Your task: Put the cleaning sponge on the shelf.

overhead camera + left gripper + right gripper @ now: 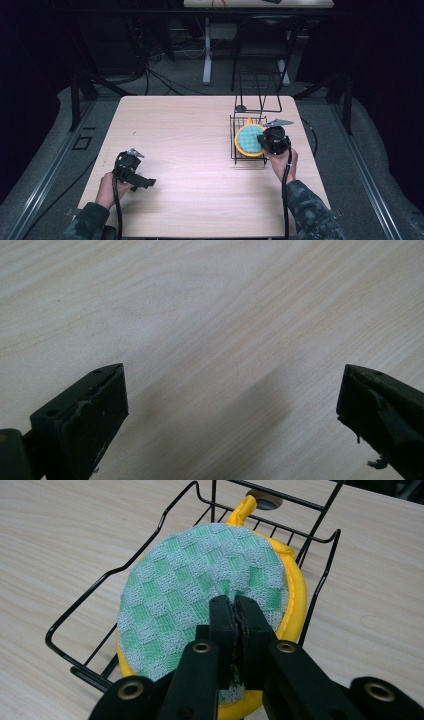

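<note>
Right tool point(235, 605) pinches the green checked potholder point(200, 590) over the wire basket point(100, 580), while left tool point(230, 405) idles agape above the counter point(200, 300).

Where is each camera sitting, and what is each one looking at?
High view: sits above the person's side, looking forward and down at the table; both forearms, the left gripper and the right gripper show.
Left gripper view: rides the left gripper, looking at bare tabletop between wide-apart jaws.
Right gripper view: rides the right gripper, jaws pinched on the green and yellow pad in the wire basket.
Shared: high and right gripper views both show pad and basket.
</note>
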Demonstrator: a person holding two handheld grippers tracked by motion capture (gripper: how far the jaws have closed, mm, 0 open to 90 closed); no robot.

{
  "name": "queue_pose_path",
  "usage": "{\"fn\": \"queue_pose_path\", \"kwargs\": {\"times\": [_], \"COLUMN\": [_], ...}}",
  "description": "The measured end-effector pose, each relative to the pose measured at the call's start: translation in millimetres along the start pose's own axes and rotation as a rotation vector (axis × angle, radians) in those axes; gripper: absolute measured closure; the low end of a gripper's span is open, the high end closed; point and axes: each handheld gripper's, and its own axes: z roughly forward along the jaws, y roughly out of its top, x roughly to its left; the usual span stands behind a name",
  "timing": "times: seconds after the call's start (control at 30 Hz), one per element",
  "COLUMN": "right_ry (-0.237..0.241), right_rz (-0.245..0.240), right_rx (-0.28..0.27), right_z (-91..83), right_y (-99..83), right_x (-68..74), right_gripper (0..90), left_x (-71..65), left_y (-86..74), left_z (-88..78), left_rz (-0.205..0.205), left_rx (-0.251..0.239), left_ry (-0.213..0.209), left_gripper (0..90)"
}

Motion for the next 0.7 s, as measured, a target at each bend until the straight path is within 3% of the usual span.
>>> {"fn": "queue_pose_path", "kwargs": {"times": [0.27, 0.5, 0.7], "right_ry": [0.005, -0.024, -0.041], "right_rz": [0.039, 0.068, 0.064], "right_rx": [0.027, 0.008, -0.002], "right_z": [12.3, 16.5, 20.5], "right_y": [-5.2, -5.4, -4.5], "right_x": [-2.7, -3.0, -3.8], "right_gripper": [86.7, 86.5, 86.1], "left_x": [0.5, -0.3, 0.2], "left_y": [-0.1, 0.0, 0.8], "left_z": [-0.1, 0.1, 0.9], "left_rz": [0.003, 0.004, 0.004], "left_rx": [0.003, 0.003, 0.007], "left_ry": [-0.005, -0.001, -0.004], "left_gripper": [0.2, 0.2, 0.2]}}
